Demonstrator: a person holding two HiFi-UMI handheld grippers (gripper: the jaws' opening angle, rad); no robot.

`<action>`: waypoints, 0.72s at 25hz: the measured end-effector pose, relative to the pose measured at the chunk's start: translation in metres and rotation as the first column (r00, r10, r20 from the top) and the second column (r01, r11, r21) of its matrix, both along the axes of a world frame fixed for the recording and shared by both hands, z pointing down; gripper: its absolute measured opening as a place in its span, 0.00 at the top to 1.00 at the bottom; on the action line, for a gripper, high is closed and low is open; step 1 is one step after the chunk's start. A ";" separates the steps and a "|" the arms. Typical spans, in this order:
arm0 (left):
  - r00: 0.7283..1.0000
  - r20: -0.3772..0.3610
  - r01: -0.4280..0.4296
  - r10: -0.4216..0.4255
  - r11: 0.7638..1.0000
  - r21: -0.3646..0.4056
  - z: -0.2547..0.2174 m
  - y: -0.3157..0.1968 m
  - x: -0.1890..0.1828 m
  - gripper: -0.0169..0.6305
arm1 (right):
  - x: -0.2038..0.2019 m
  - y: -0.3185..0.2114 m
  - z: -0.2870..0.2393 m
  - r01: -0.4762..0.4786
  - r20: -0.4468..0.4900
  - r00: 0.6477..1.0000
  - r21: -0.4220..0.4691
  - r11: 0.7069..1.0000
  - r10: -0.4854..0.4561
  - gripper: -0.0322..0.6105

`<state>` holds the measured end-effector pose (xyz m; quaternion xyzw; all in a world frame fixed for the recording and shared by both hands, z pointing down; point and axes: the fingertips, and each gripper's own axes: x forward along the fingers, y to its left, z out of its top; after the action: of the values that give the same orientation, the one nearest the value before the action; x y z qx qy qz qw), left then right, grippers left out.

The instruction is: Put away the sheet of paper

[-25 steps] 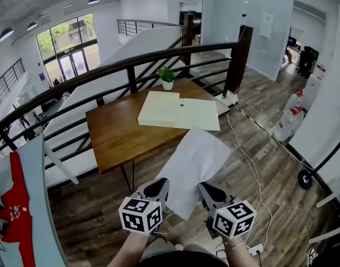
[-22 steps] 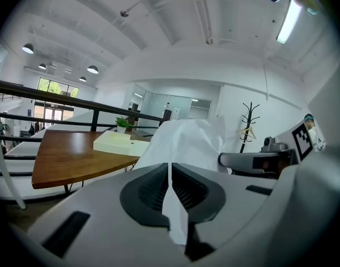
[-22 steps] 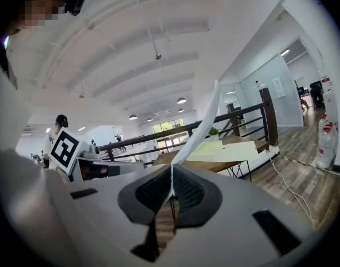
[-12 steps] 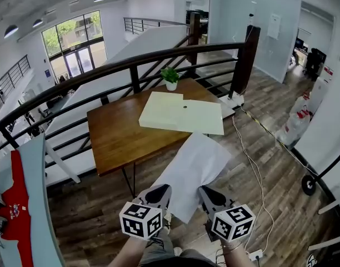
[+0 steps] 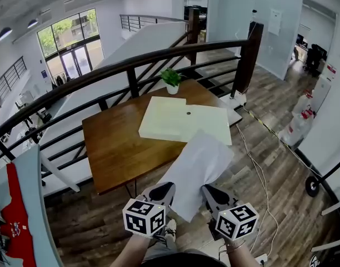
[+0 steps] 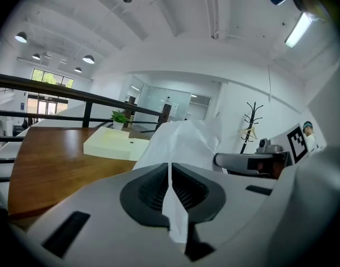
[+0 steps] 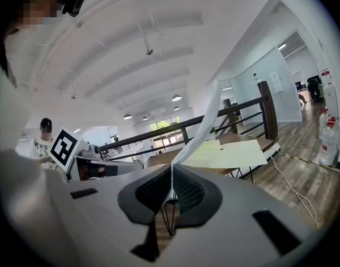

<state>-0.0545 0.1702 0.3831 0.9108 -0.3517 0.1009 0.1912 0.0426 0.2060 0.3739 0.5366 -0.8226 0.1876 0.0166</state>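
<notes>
Bright, even daylight scene. Main source: windows (image 5: 70, 52) at 10 o'clock in the head view, plus ceiling lamps (image 5: 6, 33) also at 10, and a tube light (image 6: 299, 29) at 2 in the left gripper view. Shadows are soft. The paper (image 5: 198, 168) reads near-white. All views bow straight lines toward the edges; both gripper views darken at the corners, with the near foreground soft

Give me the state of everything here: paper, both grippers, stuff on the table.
sheet of paper: held in the air, pinched at its near edge by both grippers.
left gripper: jaws shut on the sheet.
right gripper: jaws shut on the sheet.
cream board: lying flat on the table.
potted plant: upright.
</notes>
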 end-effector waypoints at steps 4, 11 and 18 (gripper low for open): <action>1.000 0.000 -0.023 0.023 1.000 0.010 -0.007 -0.045 0.001 0.92 | 0.006 -0.041 0.000 -0.031 -0.004 1.000 -0.010 0.999 0.031 0.90; 0.998 0.012 -0.060 0.060 0.998 0.001 -0.005 -0.109 -0.007 0.92 | 0.002 -0.104 -0.003 -0.075 -0.007 0.997 -0.011 0.997 0.075 0.90; 0.996 -0.014 -0.089 0.088 0.996 -0.028 0.000 -0.142 -0.008 0.92 | 0.001 -0.138 0.002 -0.112 -0.025 0.993 -0.041 0.993 0.111 0.90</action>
<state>-0.0628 0.0287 0.3835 0.9233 -0.3082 0.1088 0.2017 0.0439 0.0683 0.3757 0.5835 -0.7868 0.1992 0.0268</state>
